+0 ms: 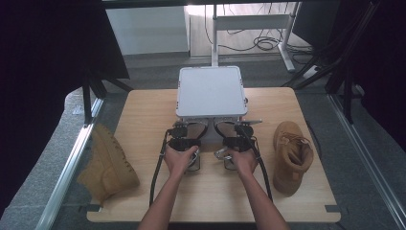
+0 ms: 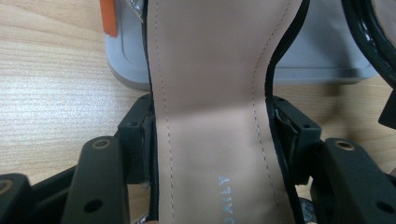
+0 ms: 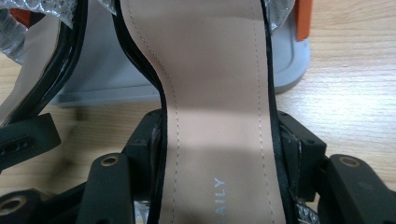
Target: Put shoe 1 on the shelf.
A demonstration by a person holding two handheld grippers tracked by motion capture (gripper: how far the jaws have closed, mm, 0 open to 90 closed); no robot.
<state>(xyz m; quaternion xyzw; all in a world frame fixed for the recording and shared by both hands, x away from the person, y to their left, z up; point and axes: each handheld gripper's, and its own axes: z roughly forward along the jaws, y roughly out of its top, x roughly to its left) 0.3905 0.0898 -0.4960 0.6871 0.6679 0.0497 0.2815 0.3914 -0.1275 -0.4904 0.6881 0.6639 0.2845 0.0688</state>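
In the left gripper view my left gripper (image 2: 212, 133) is shut on a black sandal (image 2: 210, 70) with a beige insole, its pads pressing the sole's two edges at the narrow waist. My right gripper (image 3: 217, 140) is shut the same way on the matching sandal (image 3: 205, 56). From above, the left gripper (image 1: 184, 136) and right gripper (image 1: 239, 136) sit side by side at the table's middle. Both sandals' toes point at the grey box (image 1: 210, 91) just ahead. The other sandal's black strap (image 2: 369, 28) shows at the edge of the view.
The closed grey box has orange latches (image 2: 108, 18) at its front corners. A tan boot (image 1: 107, 163) lies at the wooden table's (image 1: 143, 115) left edge. A second tan boot (image 1: 291, 155) stands on the right side. Black stands and cables lie beyond the table.
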